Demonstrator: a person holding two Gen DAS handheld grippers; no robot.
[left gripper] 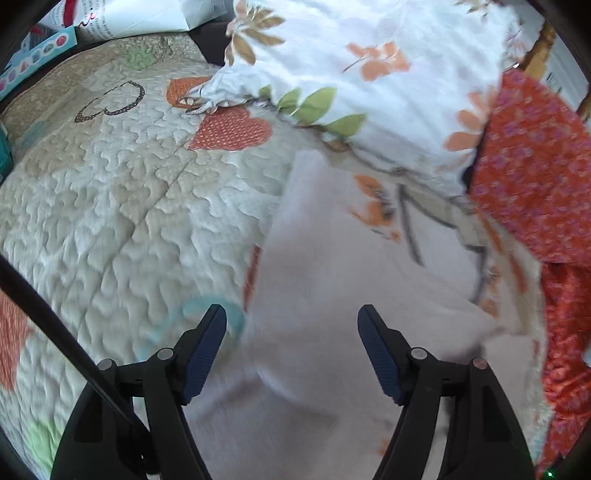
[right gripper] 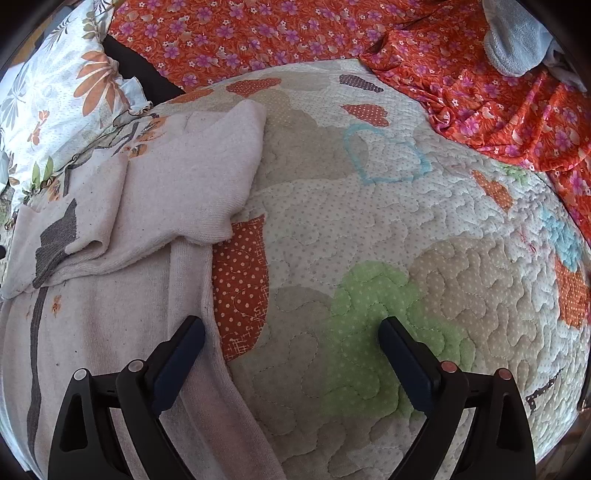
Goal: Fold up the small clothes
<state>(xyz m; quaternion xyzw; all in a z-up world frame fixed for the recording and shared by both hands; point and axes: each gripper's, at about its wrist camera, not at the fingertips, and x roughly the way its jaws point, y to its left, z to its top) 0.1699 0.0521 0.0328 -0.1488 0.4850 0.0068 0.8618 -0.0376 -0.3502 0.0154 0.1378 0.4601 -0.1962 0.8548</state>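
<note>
- Two grippers show, each with its jaws spread wide and nothing between them: the left gripper [left gripper: 291,314] hangs over the pale garment, the right gripper [right gripper: 291,326] over the bare quilt just right of it.
- Much of the left wrist view is smeared with blur, so the pink sweater [left gripper: 332,295] reads there only as a pale mass; its edges and folds cannot be made out.
- In the right wrist view the pink sweater [right gripper: 110,295] lies flat on the left side of the quilt [right gripper: 369,206], its near and left parts cut off by the frame. One sleeve [right gripper: 207,177] is folded across the body, and a grey and orange print shows on the front.
- Beyond the sweater sits a white floral pillow [right gripper: 55,103], half cut off at the left edge; a dark gap lies behind it.
- An orange floral cloth [right gripper: 480,96] is bunched along the far and right sides of the quilt, running out of frame.
- At the far right corner a grey fleece piece [right gripper: 513,40] rests on that cloth; what it is cannot be told.
- Far left in the left wrist view, printed paper packaging [left gripper: 110,18] is mostly cut off.
- No container is visible.
</note>
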